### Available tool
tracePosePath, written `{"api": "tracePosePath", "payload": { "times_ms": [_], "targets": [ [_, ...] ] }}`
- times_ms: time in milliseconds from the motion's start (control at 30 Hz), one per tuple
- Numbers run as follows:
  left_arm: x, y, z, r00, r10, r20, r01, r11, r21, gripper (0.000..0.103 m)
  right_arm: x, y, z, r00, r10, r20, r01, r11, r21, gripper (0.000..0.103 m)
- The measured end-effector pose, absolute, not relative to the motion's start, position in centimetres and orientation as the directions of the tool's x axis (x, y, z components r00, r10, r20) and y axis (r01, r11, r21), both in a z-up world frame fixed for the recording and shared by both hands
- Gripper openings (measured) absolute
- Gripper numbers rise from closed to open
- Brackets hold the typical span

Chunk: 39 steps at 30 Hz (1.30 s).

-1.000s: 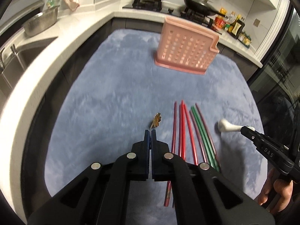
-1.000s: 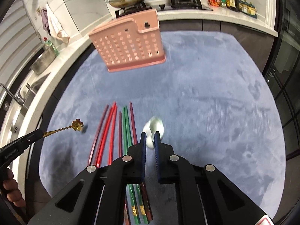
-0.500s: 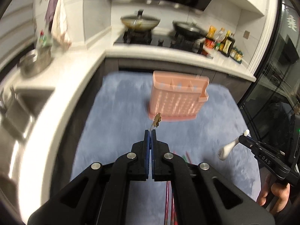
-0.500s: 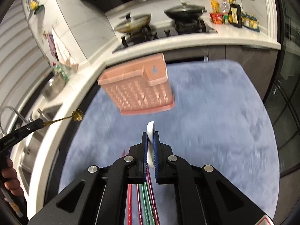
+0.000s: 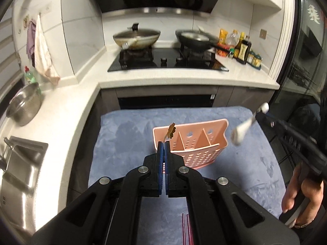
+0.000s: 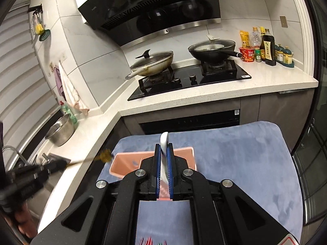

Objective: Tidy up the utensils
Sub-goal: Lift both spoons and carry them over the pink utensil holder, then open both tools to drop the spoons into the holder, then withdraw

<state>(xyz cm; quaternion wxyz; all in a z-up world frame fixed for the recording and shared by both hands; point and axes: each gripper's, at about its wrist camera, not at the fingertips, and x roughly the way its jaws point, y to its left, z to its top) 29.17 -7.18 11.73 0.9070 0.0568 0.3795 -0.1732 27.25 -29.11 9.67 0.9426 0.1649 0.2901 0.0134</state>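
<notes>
Above the blue mat's far edge, the left gripper (image 5: 164, 143) pinches a thin, stiff gold spoon (image 5: 171, 130); the right gripper (image 6: 164, 149) clamps a smooth, probably breakable white spoon (image 6: 164, 143) mid-handle over the pink caddy (image 5: 196, 143); chopsticks (image 5: 187, 231) remain near

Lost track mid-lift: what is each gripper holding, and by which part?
Left gripper: gold flower-topped utensil, by its stem. Right gripper: white spoon, gripped partway along; which end, unclear.

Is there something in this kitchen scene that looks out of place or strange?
Yes. The pink utensil basket and red chopsticks sit on a blue plush mat rather than on the white countertop, which is an unusual place for utensils. Nothing looks spilled or broken.
</notes>
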Motion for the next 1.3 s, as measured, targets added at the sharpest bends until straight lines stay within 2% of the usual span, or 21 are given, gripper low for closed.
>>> {"api": "tracePosePath", "payload": {
  "times_ms": [233,467,600,633,700,733,767,900,1033,1300],
  "targets": [
    [32.2,-7.6,8.4,0.607,-0.238,-0.758,0.330,0.944,-0.032,0.001,30.8,-29.0,6.4,0.804,0.154,-0.575,0.077,0.931,0.357,0.006],
    [34.2,-7.9,6.4,0.585,-0.239,-0.775,0.304,0.951,-0.064,0.002,32.6,-29.3,3.0,0.760,0.136,-0.636,0.113,0.936,0.334,0.006],
    [34.5,-8.0,6.4,0.604,-0.232,-0.763,0.291,0.955,-0.060,0.004,32.4,-29.6,2.4,0.755,0.123,-0.644,0.127,0.936,0.328,0.012],
    [34.5,-8.0,6.4,0.610,-0.229,-0.759,0.288,0.956,-0.057,0.006,32.2,-29.7,2.6,0.762,0.111,-0.638,0.134,0.937,0.324,0.012],
    [34.3,-7.9,6.7,0.627,-0.218,-0.748,0.275,0.960,-0.049,0.023,31.9,-29.8,2.9,0.767,0.102,-0.633,0.135,0.939,0.315,0.012],
    [34.1,-7.8,6.9,0.639,-0.214,-0.739,0.268,0.962,-0.047,0.035,31.7,-29.9,3.1,0.770,0.099,-0.630,0.135,0.940,0.313,0.012],
    [34.0,-7.7,7.2,0.648,-0.210,-0.732,0.262,0.964,-0.044,0.040,31.6,-30.0,3.3,0.771,0.100,-0.628,0.134,0.940,0.314,0.012],
    [32.5,-7.1,8.4,0.687,-0.194,-0.701,0.247,0.969,-0.027,0.044,30.0,-30.0,4.2,0.782,0.094,-0.616,0.126,0.944,0.304,0.013],
    [30.2,-6.1,8.9,0.709,-0.182,-0.681,0.225,0.974,-0.026,0.050,27.0,-29.8,4.7,0.787,0.096,-0.609,0.123,0.944,0.307,0.027],
    [24.0,-3.3,6.3,0.687,-0.170,-0.707,0.192,0.980,-0.049,0.050,19.0,-28.3,3.2,0.754,0.081,-0.652,0.113,0.962,0.250,0.029]
  ]
}}
